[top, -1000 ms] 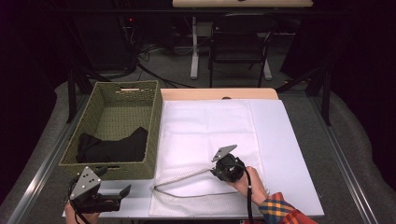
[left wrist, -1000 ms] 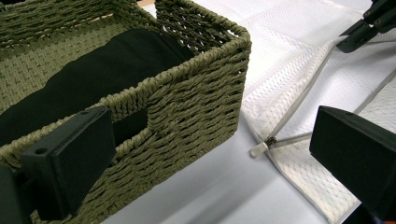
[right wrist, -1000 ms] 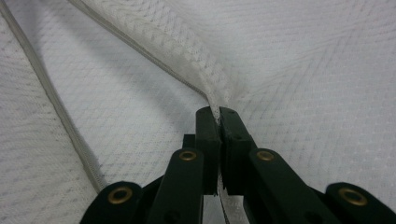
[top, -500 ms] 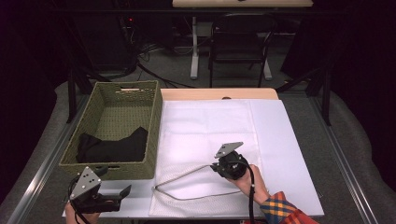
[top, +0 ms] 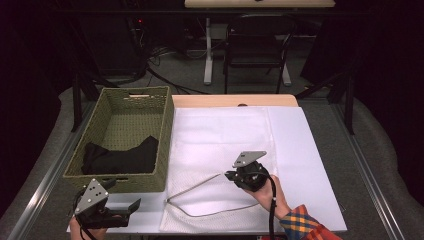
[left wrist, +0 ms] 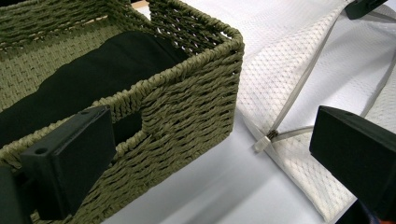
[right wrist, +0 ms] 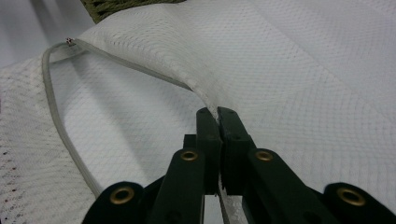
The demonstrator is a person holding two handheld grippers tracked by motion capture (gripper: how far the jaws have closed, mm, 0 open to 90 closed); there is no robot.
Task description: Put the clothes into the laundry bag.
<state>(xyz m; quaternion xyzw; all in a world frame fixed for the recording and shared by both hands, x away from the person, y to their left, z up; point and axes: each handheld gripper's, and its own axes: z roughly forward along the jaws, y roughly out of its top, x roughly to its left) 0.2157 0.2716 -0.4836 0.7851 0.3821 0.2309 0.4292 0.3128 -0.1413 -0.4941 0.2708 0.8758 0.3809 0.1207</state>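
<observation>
A white mesh bag (top: pixel 220 140) lies flat on the table, its zip edge (right wrist: pixel 60 126) forming an open loop. My right gripper (top: pixel 231 176) is shut on the bag's upper edge (right wrist: pixel 205 100), which it holds lifted off the lower layer; the closed jaws (right wrist: pixel 217 122) pinch the mesh fold. My left gripper (top: pixel 132 205) rests near the table's front left corner, open, with nothing between its jaws (left wrist: pixel 212 156). It points at the front corner of the woven basket (left wrist: pixel 187 93) and the zip's end (left wrist: pixel 262 142). Black cloth (top: pixel 120 157) lies inside the basket.
The green woven basket (top: pixel 165 130) stands at the table's left, touching the bag's left side. A white sheet (top: pixel 310 165) covers the table (top: pixel 235 101). Chairs and cables sit on the dark floor beyond the far edge.
My right gripper has risen a little with the bag's upper edge, so the bag's mouth gapes wider. The left gripper has stayed where it was.
</observation>
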